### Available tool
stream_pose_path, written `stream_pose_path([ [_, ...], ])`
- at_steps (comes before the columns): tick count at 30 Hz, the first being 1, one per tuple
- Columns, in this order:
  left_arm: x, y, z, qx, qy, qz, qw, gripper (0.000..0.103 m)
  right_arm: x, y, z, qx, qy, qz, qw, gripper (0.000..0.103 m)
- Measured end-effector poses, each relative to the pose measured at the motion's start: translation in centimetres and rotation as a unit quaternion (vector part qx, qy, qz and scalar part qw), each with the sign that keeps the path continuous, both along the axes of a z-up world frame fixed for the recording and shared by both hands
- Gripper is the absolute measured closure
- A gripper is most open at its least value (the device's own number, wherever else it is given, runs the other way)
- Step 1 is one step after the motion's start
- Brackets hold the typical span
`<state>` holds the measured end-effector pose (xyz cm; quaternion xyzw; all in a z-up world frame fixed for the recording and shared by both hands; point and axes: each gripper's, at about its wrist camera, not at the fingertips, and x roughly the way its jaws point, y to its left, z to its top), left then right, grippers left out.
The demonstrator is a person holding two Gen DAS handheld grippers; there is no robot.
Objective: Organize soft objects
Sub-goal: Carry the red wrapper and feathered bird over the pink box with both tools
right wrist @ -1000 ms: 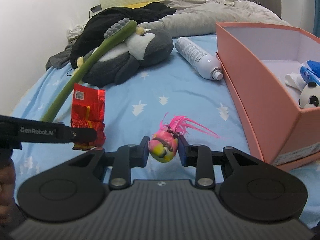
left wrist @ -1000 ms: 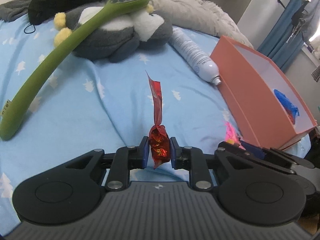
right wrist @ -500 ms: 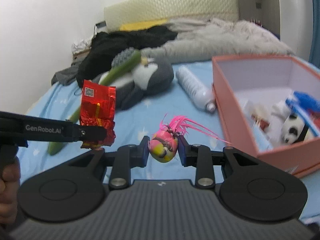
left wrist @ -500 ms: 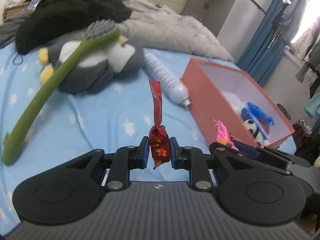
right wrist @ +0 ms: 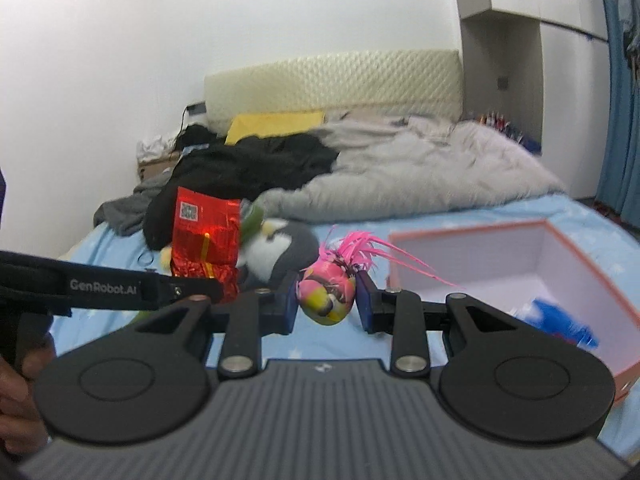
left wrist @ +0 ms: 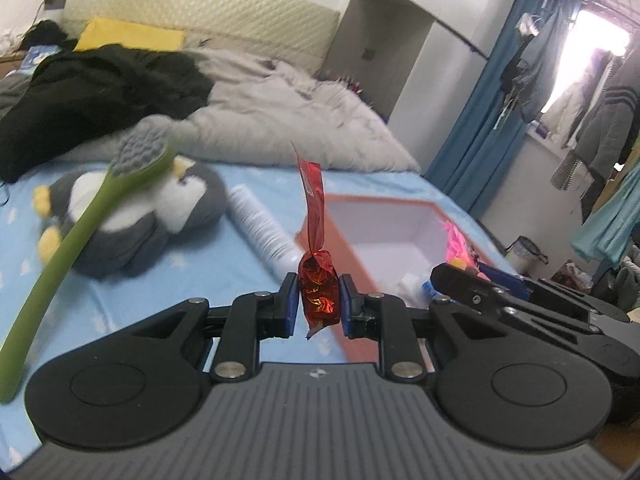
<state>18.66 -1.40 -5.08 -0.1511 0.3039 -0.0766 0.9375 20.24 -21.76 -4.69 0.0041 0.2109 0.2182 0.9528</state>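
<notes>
My left gripper is shut on a red foil packet and holds it in the air above the blue bedsheet; the packet also shows in the right wrist view. My right gripper is shut on a pink and yellow squishy toy with pink feathers, also held in the air. The feathers show in the left wrist view. An open salmon-coloured box lies on the bed to the right, with a blue soft toy inside.
A grey and white penguin plush lies on the bed with a long green brush across it. A white spray bottle lies beside the box. Black clothing and a grey duvet are heaped behind.
Both grippers have risen from the bed with their objects still held, and both views have tilted up toward the headboard. The box has come closer under the grippers.
</notes>
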Motion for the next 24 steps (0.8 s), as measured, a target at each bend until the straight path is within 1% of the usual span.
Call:
stream_pose_path([
  [6, 2.4, -2.8, 1.9, -0.007, -0.014, -0.032, 0.9994, 0.079, 1.5, -2.4, 2.3, -0.006, -0.021, -0.027, 0.999, 0.07],
  [10, 4.3, -4.9, 1.9, -0.024, -0.002, -0.056, 0.9981, 0.079, 2.9, -4.1, 2.8, -0.01, -0.011, -0.045, 0.999, 0.07],
  [13, 5.8, -6.9, 1.9, -0.014, 0.003, -0.073, 0.9972, 0.079, 4.0, -5.4, 2.5, -0.017, 0.004, -0.061, 0.998, 0.07],
  [17, 8.2, -8.8, 1.1, -0.006, 0.019, -0.089, 0.9959, 0.079, 5.6, -7.4, 1.4, -0.017, 0.036, -0.073, 0.996, 0.07],
  [20, 10.4, -10.0, 0.1, -0.002, 0.037, -0.098, 0.9945, 0.079, 6.8, -8.7, 0.2, -0.02, 0.064, -0.084, 0.994, 0.07],
  [24, 13.6, -11.6, -1.7, 0.012, 0.069, -0.111, 0.9913, 0.079, 8.4, -10.1, -1.8, -0.025, 0.104, -0.094, 0.99, 0.07],
])
